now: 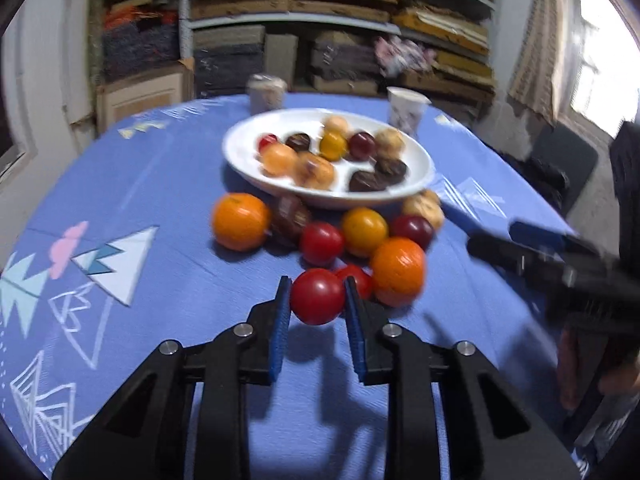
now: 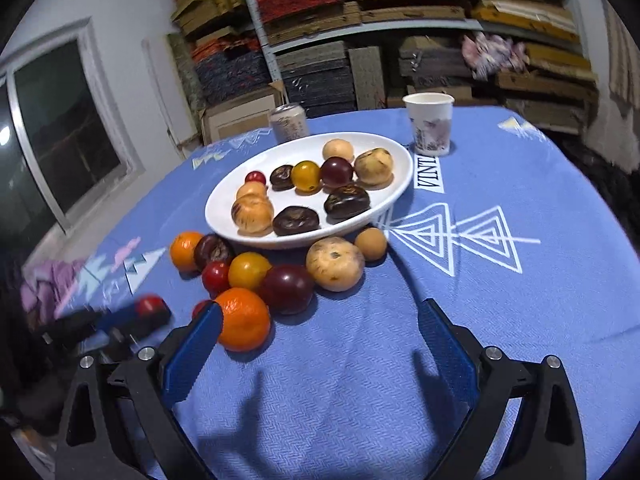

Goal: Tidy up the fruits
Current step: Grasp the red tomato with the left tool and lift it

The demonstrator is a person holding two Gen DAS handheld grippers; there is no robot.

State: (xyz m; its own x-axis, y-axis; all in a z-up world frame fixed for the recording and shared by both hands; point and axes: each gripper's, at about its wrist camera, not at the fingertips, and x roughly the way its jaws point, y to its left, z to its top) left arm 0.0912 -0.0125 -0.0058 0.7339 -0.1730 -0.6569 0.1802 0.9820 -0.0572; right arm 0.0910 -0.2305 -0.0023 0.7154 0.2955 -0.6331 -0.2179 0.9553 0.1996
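My left gripper [image 1: 317, 300] is shut on a red tomato [image 1: 317, 296] and holds it just above the blue tablecloth; it shows at the left of the right wrist view [image 2: 149, 306]. Behind it lies a cluster of loose fruit: an orange [image 1: 398, 271], a yellow fruit [image 1: 364, 231], a red one [image 1: 321, 242], another orange [image 1: 240, 221]. A white plate [image 1: 240, 152] with several fruits stands further back. My right gripper [image 2: 320, 320] is open and empty, its left pad next to the near orange [image 2: 244, 318]. The plate [image 2: 224, 204] is ahead of it.
A paper cup [image 2: 430, 122] and a drink can [image 2: 288, 120] stand behind the plate. A tan fruit [image 2: 335, 264] and a dark red one [image 2: 286, 288] lie in front of the plate. Shelves with stacked material fill the back wall.
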